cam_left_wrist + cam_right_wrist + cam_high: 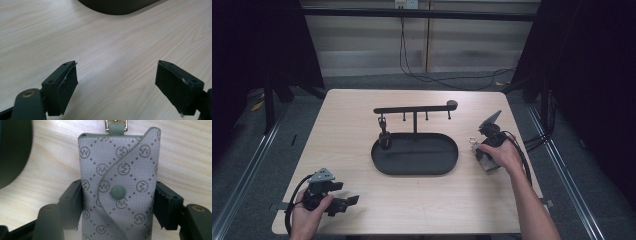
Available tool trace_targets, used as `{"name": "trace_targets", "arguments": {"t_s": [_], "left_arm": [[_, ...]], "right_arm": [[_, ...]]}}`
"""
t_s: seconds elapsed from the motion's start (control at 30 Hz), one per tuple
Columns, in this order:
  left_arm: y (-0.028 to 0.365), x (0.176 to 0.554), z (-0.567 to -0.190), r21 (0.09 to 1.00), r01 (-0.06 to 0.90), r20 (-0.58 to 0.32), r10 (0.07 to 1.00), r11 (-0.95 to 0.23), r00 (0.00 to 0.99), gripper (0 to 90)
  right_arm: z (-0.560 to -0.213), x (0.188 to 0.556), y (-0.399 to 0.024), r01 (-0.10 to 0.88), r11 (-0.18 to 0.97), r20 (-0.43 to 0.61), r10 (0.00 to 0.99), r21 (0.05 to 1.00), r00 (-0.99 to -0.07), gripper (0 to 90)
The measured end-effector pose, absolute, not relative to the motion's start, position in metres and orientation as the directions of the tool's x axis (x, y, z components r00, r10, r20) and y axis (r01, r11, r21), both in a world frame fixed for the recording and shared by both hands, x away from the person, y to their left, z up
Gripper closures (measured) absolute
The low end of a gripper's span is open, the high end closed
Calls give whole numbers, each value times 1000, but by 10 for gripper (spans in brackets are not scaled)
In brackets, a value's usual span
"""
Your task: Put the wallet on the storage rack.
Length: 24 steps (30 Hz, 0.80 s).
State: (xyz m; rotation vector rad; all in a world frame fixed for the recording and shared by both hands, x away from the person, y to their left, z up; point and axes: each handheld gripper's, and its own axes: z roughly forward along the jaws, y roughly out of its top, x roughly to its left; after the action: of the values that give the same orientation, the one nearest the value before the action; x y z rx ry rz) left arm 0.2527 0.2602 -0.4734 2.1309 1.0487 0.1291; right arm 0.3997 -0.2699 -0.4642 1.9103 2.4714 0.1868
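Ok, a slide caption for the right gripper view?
Right gripper jaws closed on a grey patterned key pouch lying on the table.

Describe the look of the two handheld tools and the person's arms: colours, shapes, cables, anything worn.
Both tools are black. The left tool carries a grey three-cornered plate on top and trails a black cable looping by the wrist. The right tool has a similar grey plate and a black cable along the forearm. Each has two flat, rectangular black jaws with screw holes; brass-coloured fittings sit at the jaw bases. The forearms are bare: no sleeves or gloves show.

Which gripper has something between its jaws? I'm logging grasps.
The right gripper: its jaws press both sides of a grey patterned key pouch. The left gripper is open over bare table.
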Motion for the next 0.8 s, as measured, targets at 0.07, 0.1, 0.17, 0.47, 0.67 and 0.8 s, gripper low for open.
{"name": "trace_targets", "arguments": {"t_s": [0.07, 0.1, 0.17, 0.47, 0.67, 0.8], "left_arm": [[260, 253, -473, 662, 640, -220, 715, -390, 663, 177], [260, 253, -473, 663, 638, -218, 713, -393, 666, 177], [260, 252, -473, 662, 638, -220, 712, -393, 667, 177], [260, 253, -473, 661, 639, -222, 711, -393, 667, 177], [260, 252, -473, 662, 639, -224, 711, -391, 667, 178], [260, 252, -473, 662, 639, -224, 710, -392, 667, 178]], "right_arm": [[-462, 399, -271, 964, 244, 66, 966, 104, -251, 329], [-461, 398, -272, 965, 240, 65, 967, 107, -248, 329], [-459, 397, -274, 964, 238, 64, 967, 117, -246, 329], [-438, 398, -274, 962, 233, 57, 968, 142, -243, 331], [-424, 397, -273, 960, 234, 49, 968, 154, -244, 331], [-420, 396, -273, 959, 233, 68, 967, 161, -246, 331]]}}
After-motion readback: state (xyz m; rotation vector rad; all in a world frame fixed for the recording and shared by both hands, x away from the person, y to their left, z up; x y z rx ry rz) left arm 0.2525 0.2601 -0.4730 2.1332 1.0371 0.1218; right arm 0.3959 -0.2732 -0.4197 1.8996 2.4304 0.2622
